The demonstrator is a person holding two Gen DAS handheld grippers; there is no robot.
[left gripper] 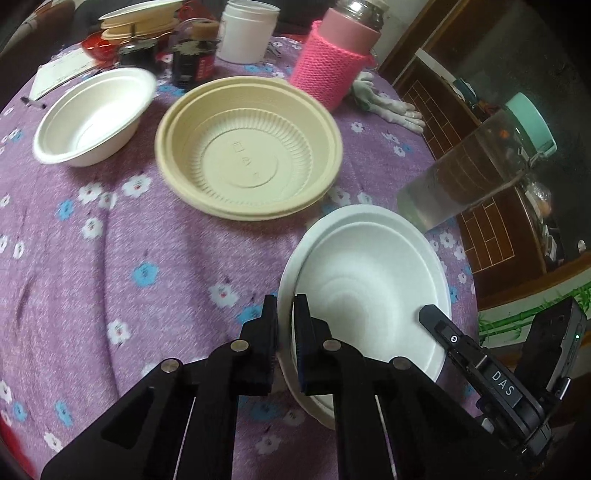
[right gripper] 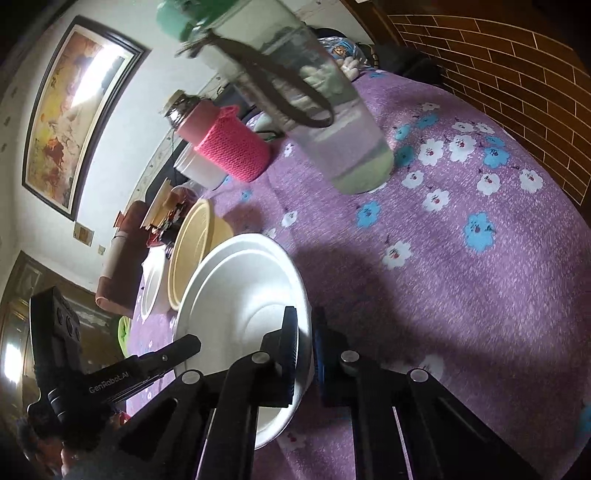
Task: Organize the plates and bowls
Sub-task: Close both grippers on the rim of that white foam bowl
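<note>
Left tongs: the left gripper (left gripper: 285,306) is clamped on the near-left rim of the white round paper bowl (left gripper: 373,280), one pad outside the wall, one inside
Right tongs: the right gripper (right gripper: 304,321) is clamped on the opposite rim of the same white bowl (right gripper: 243,291), again one finger inside and one outside; in the left wrist view its finger reaches in from the lower right
Bowl's place: near the table's edge, between the two tongs, just in front of the wide beige ribbed plastic bowl (left gripper: 247,147)
Bowl's set: mouth up; it is round, so no long axis shows; a second white rim peeks out at its far-left side, and whether that is another bowl nested beneath I cannot tell
Other dishes: a smaller white paper bowl (left gripper: 94,118) stands left of the beige one, apart from it; more beige and white dishes are stacked at the far edge (left gripper: 142,18)
Surface: a purple tablecloth with white and blue flowers (left gripper: 147,240)
Near things: a clear water bottle with a mint-green lid (right gripper: 314,110), a flask in a pink knitted sleeve (left gripper: 332,62), a white jar (left gripper: 247,29)
Room: brown brick-pattern wall (right gripper: 517,55), framed painting (right gripper: 74,110) on a pale wall
</note>
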